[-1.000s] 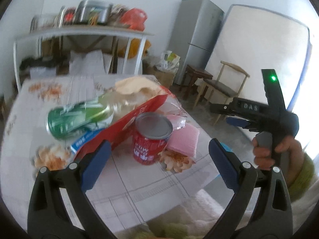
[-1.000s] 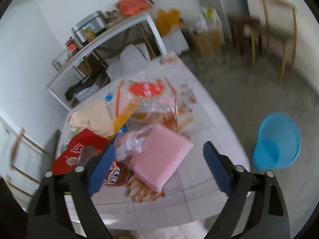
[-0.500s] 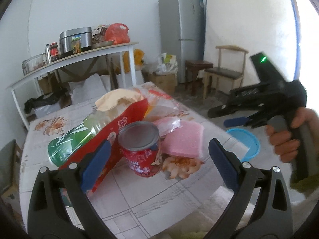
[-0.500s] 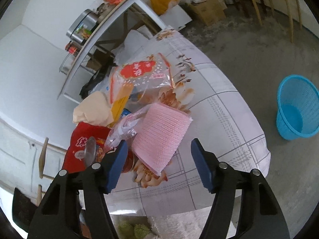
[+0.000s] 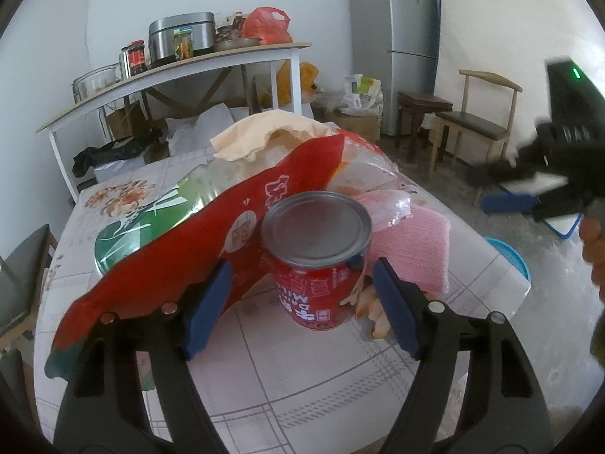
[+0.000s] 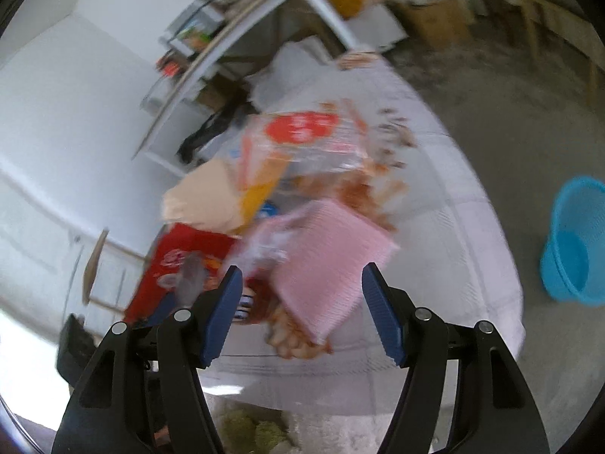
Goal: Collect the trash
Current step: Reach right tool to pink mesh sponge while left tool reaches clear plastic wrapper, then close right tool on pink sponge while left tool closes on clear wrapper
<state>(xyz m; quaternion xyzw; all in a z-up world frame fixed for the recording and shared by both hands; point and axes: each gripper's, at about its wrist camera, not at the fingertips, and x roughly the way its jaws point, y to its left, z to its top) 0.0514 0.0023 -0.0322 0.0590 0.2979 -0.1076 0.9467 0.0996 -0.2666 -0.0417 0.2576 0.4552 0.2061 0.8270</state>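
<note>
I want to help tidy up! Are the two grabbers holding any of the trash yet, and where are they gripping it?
Nothing is held yet. The left gripper is closing around the red can, but its pads are not touching it. The right gripper is open, hovering over the pink cloth.

Left hand-held gripper (image 5: 298, 304): black plastic arms, dark blue ribbed pads, round silver screws at the pivots. Right hand-held gripper (image 6: 300, 316): same build; seen from the left view, black body, green LED on top, white lettering too blurred to read. Olive-green sleeve (image 5: 599, 340) at the wrist.
</note>
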